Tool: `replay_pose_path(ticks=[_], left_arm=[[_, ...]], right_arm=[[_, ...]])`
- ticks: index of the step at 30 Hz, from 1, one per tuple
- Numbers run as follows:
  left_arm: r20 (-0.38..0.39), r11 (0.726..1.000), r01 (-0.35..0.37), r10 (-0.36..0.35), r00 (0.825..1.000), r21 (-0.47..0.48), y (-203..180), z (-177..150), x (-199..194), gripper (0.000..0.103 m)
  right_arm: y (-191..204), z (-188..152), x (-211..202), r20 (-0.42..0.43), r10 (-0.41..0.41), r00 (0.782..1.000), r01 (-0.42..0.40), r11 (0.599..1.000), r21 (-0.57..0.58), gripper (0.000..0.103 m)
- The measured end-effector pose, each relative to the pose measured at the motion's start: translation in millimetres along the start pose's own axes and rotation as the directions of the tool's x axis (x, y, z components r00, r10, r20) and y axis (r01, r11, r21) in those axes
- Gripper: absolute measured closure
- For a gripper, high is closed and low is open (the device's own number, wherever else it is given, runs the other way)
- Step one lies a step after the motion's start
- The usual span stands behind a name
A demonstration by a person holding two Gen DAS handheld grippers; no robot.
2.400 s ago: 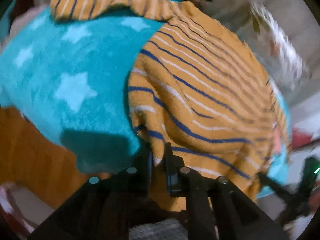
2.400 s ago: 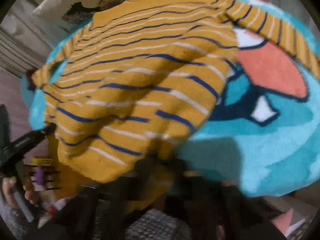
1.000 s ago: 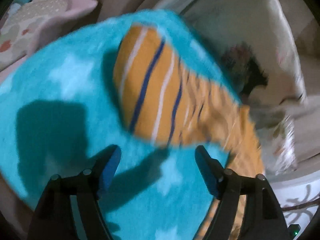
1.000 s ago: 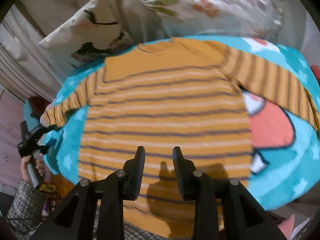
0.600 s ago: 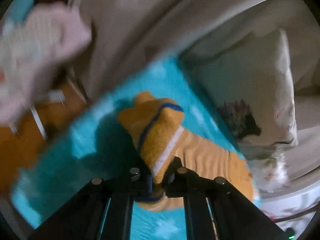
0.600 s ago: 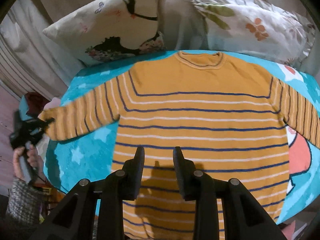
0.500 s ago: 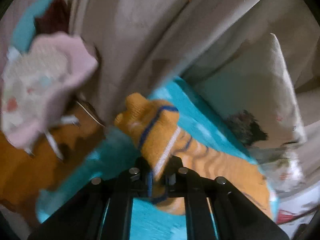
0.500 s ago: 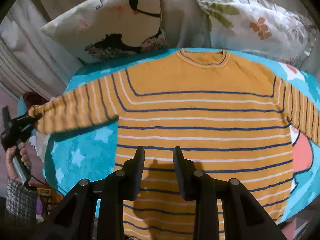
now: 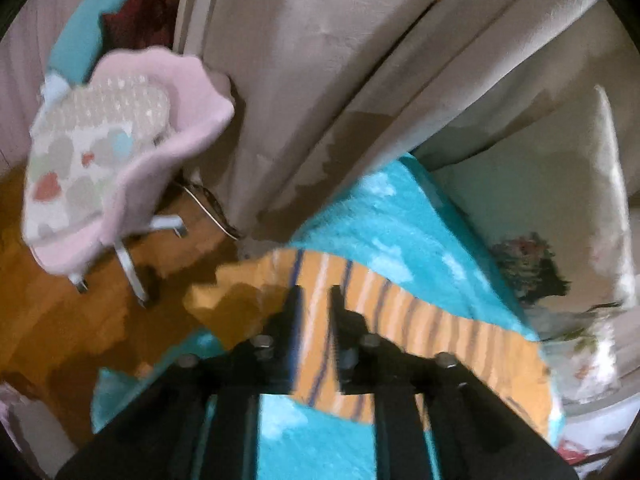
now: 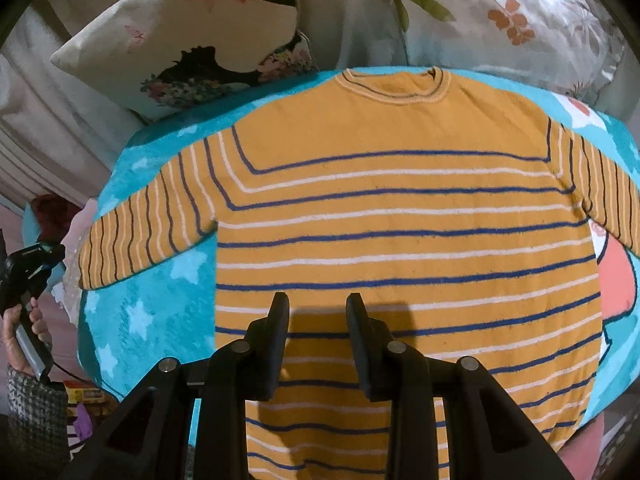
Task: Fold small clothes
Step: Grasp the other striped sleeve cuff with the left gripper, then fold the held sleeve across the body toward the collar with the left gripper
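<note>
An orange sweater (image 10: pixel 400 216) with blue and white stripes lies spread flat, neck away from me, on a turquoise star blanket (image 10: pixel 160 304). Its left sleeve (image 9: pixel 400 320) stretches out to the blanket's edge. My left gripper (image 9: pixel 314 300) stands over the sleeve's cuff end with its fingers slightly apart, the cloth lying between them, not pinched. It also shows in the right wrist view (image 10: pixel 32 264), just beyond the cuff. My right gripper (image 10: pixel 318 308) is open and empty, hovering over the sweater's lower body.
Two patterned pillows (image 10: pixel 192 40) (image 10: pixel 500 20) lie behind the sweater against a beige curtain (image 9: pixel 340 80). A pink chair (image 9: pixel 112 160) stands on the wooden floor (image 9: pixel 60 320) left of the bed.
The left gripper pulled the sleeve outward to the left, then its fingers parted and the cuff lies flat. The right gripper let go of the hem earlier and stays open above the sweater.
</note>
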State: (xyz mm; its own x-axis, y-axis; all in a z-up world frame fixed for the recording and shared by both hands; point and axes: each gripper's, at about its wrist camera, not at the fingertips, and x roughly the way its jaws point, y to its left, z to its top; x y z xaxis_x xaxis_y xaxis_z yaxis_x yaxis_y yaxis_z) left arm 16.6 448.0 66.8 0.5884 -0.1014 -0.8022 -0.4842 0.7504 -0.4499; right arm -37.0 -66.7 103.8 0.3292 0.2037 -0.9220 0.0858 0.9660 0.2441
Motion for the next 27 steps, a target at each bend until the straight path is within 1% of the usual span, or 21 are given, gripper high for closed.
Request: replay_pose_path(ticks=[1, 3, 4, 6, 8, 11, 12, 14, 17, 20, 21, 22, 23, 24, 25, 27], left_arm=[[-0.007, 0.999, 0.029, -0.029, 1.0, -0.026, 3.7, -5.5, -7.3, 0.06], [-0.023, 0.993, 0.089, -0.091, 0.996, -0.073, 12.8, -18.3, -12.4, 0.05], [-0.04, 0.988, 0.121, -0.126, 0.991, -0.098, 18.7, -27.6, -12.7, 0.049], [-0.08, 0.98, 0.148, -0.16, 0.984, -0.132, 27.3, -42.5, -7.2, 0.049], [-0.131, 0.967, 0.175, -0.201, 0.971, -0.183, 36.0, -58.1, 4.5, 0.049], [-0.173, 0.946, 0.207, -0.254, 0.952, -0.251, 43.1, -68.8, 25.4, 0.049], [-0.179, 0.944, 0.206, -0.256, 0.95, -0.258, 43.3, -69.3, 32.1, 0.049], [-0.157, 0.941, 0.225, -0.269, 0.95, -0.254, 41.1, -64.9, 35.2, 0.049], [-0.148, 0.946, 0.223, -0.261, 0.954, -0.235, 35.6, -50.8, 42.9, 0.049], [-0.138, 0.948, 0.213, -0.25, 0.958, -0.237, 31.9, -34.6, 49.6, 0.049], [-0.137, 0.953, 0.197, -0.233, 0.963, -0.23, 28.7, -30.3, 51.1, 0.05], [-0.142, 0.959, 0.18, -0.214, 0.967, -0.218, 25.7, -27.5, 52.1, 0.059], [-0.147, 0.967, 0.158, -0.19, 0.971, -0.201, 21.8, -25.2, 53.1, 0.07], [-0.163, 0.978, 0.132, -0.159, 0.974, -0.164, 15.3, -22.9, 54.1, 0.094], [-0.169, 0.982, 0.122, -0.147, 0.975, -0.147, 11.9, -22.1, 54.1, 0.095], [-0.145, 0.988, 0.108, -0.124, 0.982, -0.114, 0.8, -21.4, 43.7, 0.095]], right_arm=[[-4.6, -0.3, 0.3, -0.001, 0.006, 1.0, -0.006, 1.0, 0.002, 0.071], [-13.7, 0.8, 1.1, -0.003, 0.024, 1.0, -0.024, 1.0, 0.01, 0.07], [-17.3, 1.7, 1.5, -0.004, 0.033, 0.999, -0.033, 0.999, 0.016, 0.069], [-25.4, 4.2, 1.8, -0.002, 0.05, 0.999, -0.05, 0.998, 0.023, 0.066], [-30.7, 7.1, 2.6, -0.002, 0.06, 0.998, -0.06, 0.998, 0.021, 0.065], [-31.4, 9.7, 4.3, -0.006, 0.066, 0.998, -0.066, 0.998, 0.01, 0.064], [-30.7, 9.9, 4.8, -0.009, 0.066, 0.998, -0.066, 0.998, 0.007, 0.064], [-27.7, 9.4, 5.6, -0.014, 0.067, 0.998, -0.067, 0.998, -0.002, 0.064], [-24.8, 7.2, 6.2, -0.018, 0.062, 0.998, -0.062, 0.998, 0.001, 0.063], [-24.0, 2.7, 8.2, -0.029, 0.05, 0.998, -0.049, 0.999, 0.013, 0.063], [-24.2, 0.6, 9.1, -0.033, 0.046, 0.998, -0.045, 0.999, 0.021, 0.063], [-24.9, -1.6, 9.9, -0.037, 0.041, 0.998, -0.04, 0.999, 0.028, 0.063], [-26.1, -3.3, 10.5, -0.039, 0.037, 0.999, -0.036, 0.999, 0.034, 0.063], [-28.2, -5.7, 10.8, -0.041, 0.032, 0.999, -0.03, 0.999, 0.042, 0.063], [-30.2, -7.4, 10.6, -0.042, 0.029, 0.999, -0.027, 0.998, 0.049, 0.063], [-37.3, -11.0, 6.9, -0.032, 0.023, 0.999, -0.021, 0.998, 0.059, 0.063]])
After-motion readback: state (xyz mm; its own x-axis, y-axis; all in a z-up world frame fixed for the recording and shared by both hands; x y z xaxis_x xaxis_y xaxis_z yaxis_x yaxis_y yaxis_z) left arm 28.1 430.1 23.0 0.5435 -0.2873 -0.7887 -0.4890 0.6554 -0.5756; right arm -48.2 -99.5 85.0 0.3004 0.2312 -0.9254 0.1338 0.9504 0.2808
